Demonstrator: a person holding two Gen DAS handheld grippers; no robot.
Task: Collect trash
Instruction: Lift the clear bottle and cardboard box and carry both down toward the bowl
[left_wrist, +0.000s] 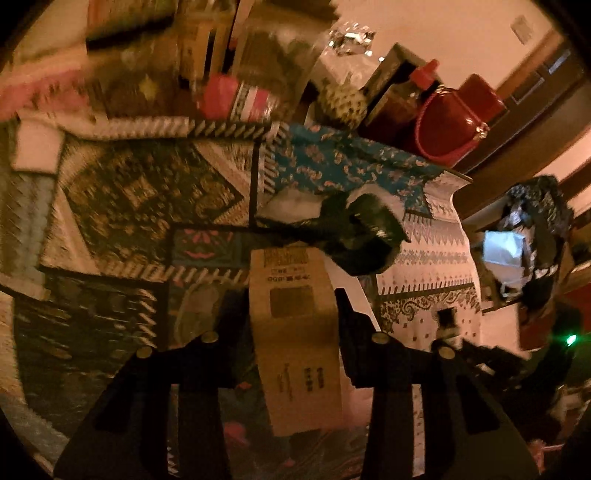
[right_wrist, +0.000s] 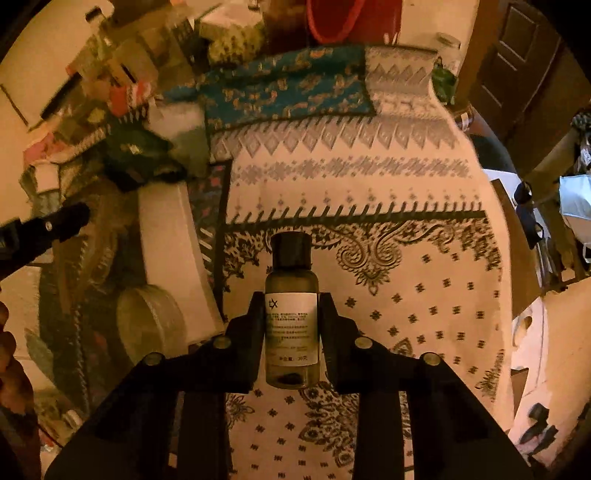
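Between the right gripper's (right_wrist: 291, 325) two fingers stands one small bottle (right_wrist: 291, 314) with a dark cap and a white printed label, clamped at its sides and held above the patterned cloth (right_wrist: 406, 295) that covers the counter. Its cap points away from the camera, toward the black toothed band in the cloth's print. A few dark bits lie at the bottle's bottom end.

Left of the bottle, in the right wrist view, lie one white box (right_wrist: 173, 251) and one round clear lid or dish (right_wrist: 151, 325) (which of the two I cannot tell). Farther left, one finger of the other gripper reaches in from the frame's edge.

The left gripper (left_wrist: 295, 321) holds one brown paper slip (left_wrist: 299, 343) printed with dark text and a square code. Its fingers stand narrow, and the slip hangs between them over the cloth. Whether both pads press the paper is hard to tell in the blur, though the slip is plainly lifted off the cloth.

Beyond the slip lies one crumpled black bag (left_wrist: 354, 229) on the cloth. Behind that, at the far side of the counter, stand one red pot (left_wrist: 450, 125), one bottle with a red cap (left_wrist: 402, 99) and one red-lidded jar (left_wrist: 240, 98) lying on its side, among blurred clutter.
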